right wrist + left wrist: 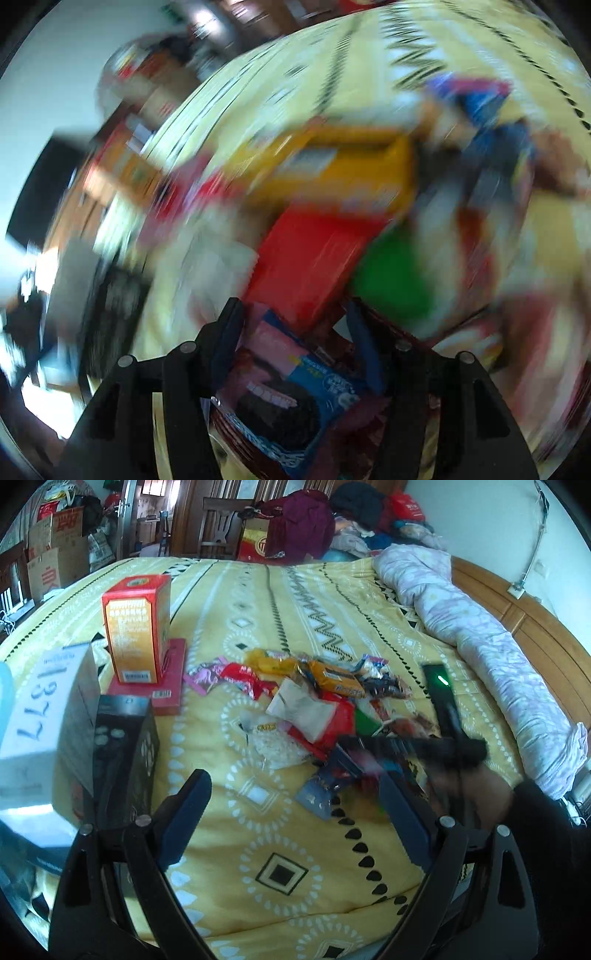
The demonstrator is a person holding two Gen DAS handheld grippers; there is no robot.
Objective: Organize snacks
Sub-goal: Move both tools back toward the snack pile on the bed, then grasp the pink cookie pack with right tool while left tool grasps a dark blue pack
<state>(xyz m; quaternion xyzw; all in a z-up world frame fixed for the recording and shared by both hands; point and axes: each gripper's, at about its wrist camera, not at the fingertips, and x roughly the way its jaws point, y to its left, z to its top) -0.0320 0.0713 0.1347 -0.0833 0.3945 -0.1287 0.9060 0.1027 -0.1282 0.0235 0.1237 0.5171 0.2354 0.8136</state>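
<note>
Across the bed, at twelve o'clock from the left tongs: loose heap of snack packets, overlapping, not yet sorted. At ten o'clock, orange box upright on flat red box. At nine o'clock, white box and black box side by side, touching.

Left tongs spread wide, holding nothing, hovering over bare bed cover. Right tongs closed partway on pink-and-blue packet, pads against its two sides, packet sharp against a smeared background. In the left view, right tongs blurred at three o'clock, over the near edge of the heap.

Judging by looks: light film pouches, soft, crinkly, slick, with contents probably brittle biscuits and sweets. Best taken across the narrow width near the middle, or by a sealed end seam, with gentle pressure only. Likely to slip or swing if pinched at a corner. Boxes stiffer, better gripped across flat opposite faces.
</note>
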